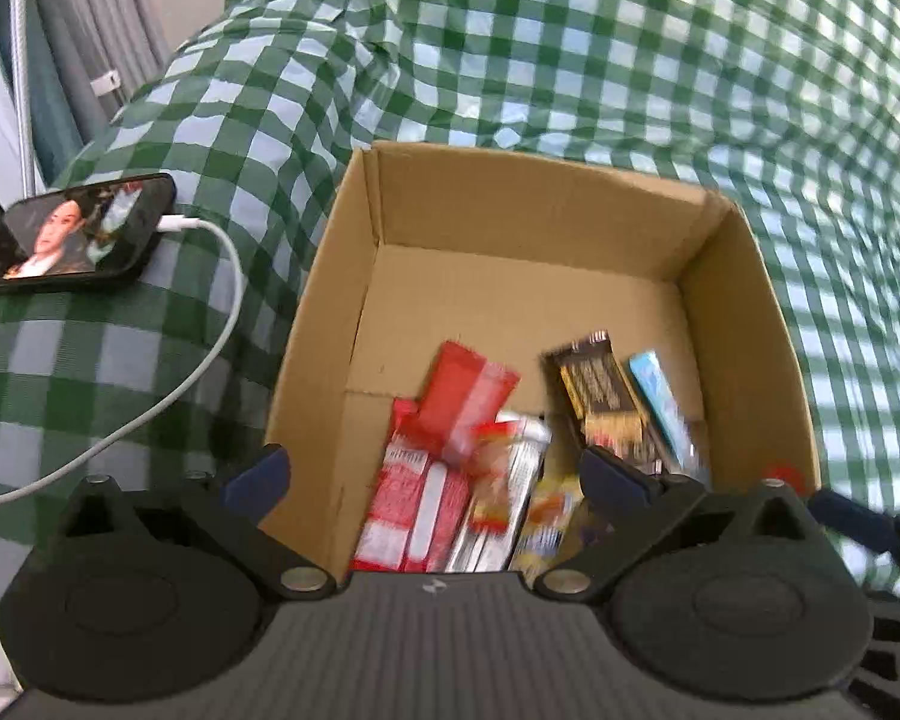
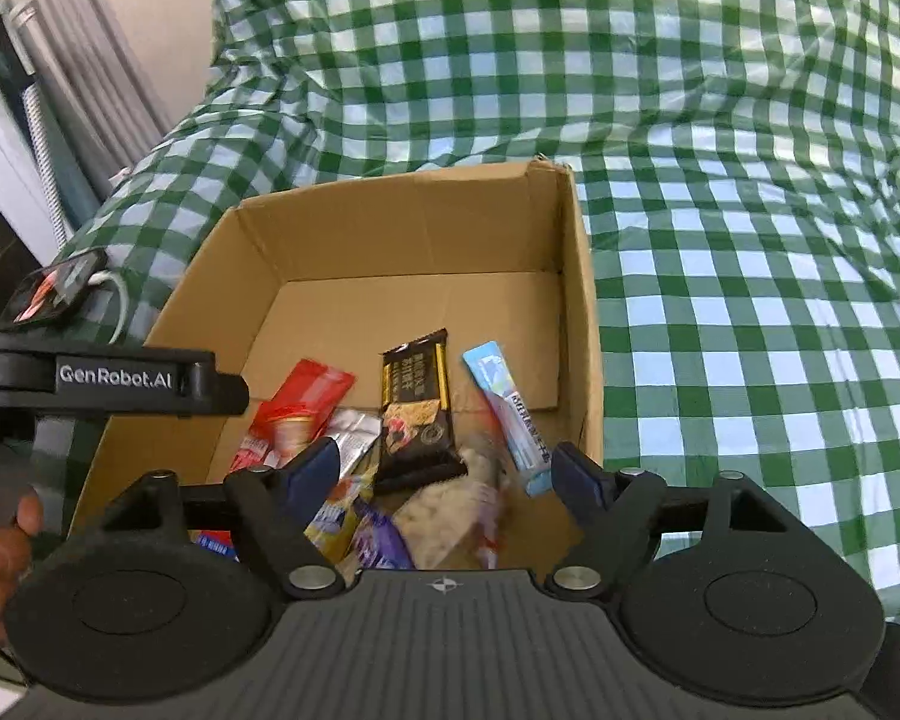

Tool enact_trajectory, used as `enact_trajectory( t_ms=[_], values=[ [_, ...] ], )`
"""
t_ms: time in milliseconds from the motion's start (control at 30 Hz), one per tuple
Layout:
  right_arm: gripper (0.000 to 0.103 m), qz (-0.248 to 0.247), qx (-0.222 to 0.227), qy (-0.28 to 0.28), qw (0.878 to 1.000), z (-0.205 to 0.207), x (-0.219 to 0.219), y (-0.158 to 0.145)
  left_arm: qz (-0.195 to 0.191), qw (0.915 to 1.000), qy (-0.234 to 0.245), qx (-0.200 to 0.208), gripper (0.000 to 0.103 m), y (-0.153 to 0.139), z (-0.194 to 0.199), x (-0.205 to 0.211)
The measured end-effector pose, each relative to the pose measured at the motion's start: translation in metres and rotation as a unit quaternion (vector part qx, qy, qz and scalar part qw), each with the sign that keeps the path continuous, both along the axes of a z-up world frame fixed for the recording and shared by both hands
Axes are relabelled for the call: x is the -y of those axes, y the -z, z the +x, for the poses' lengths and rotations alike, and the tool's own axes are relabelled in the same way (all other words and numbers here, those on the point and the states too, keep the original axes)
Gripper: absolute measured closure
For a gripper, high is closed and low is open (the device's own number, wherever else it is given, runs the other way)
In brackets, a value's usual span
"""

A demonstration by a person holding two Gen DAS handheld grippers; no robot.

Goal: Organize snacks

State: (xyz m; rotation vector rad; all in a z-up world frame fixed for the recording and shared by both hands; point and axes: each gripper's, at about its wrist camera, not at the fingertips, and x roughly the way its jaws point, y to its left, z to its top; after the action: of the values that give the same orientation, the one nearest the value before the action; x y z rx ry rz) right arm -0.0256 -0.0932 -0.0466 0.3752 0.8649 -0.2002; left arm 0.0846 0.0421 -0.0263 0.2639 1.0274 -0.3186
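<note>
Two grippers, left (image 1: 435,468) and right (image 2: 447,471), both spread wide, holding nothing, over cardboard box (image 1: 744,324), green-checked cloth (image 1: 570,48), phone (image 1: 72,234) charging.

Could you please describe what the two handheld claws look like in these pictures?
Both are matte black plastic. The left claw and right claw each have dark blue pads on the fingers, silver pivot screws, two round housings and a ribbed grey body with a small compass-like mark. The left claw's side arm reads "GenRobot.AI" in white.
</note>
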Motion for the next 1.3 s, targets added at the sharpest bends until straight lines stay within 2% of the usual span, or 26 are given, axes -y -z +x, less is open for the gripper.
enact_trajectory(
  t_ms=[100,233,433,633,933,1100,1300],
  values=[
    [0.013,-0.008,0.003,0.001,1.0,-0.018,-0.01,-0.007,0.014,0.9999,0.007,-0.004,0.0,-0.004,-0.019,-0.008],
    [0.009,-0.012,0.005,0.014,1.0,-0.044,-0.023,-0.014,0.013,0.9999,0.004,-0.002,0.0,-0.013,-0.049,-0.023],
    [0.007,-0.02,0.01,0.016,1.0,-0.081,-0.041,-0.025,0.001,0.9999,0.001,0.015,0.0,-0.031,-0.091,-0.045],
    [0.006,-0.04,0.038,0.016,0.998,-0.109,-0.053,-0.045,-0.002,0.9995,0.007,0.032,0.0,-0.042,-0.123,-0.056],
    [0.005,-0.085,0.074,0.009,0.994,-0.142,-0.067,-0.065,-0.001,0.9986,0.003,0.052,0.0,-0.055,-0.152,-0.07],
    [0.004,-0.099,0.079,0.003,0.992,-0.149,-0.072,-0.068,0.022,0.9985,0.003,0.049,0.0,-0.054,-0.159,-0.072],
    [0.004,-0.107,0.086,0.002,0.99,-0.155,-0.077,-0.072,0.017,0.9978,-0.012,0.063,0.0,-0.056,-0.166,-0.075]
  ],
)
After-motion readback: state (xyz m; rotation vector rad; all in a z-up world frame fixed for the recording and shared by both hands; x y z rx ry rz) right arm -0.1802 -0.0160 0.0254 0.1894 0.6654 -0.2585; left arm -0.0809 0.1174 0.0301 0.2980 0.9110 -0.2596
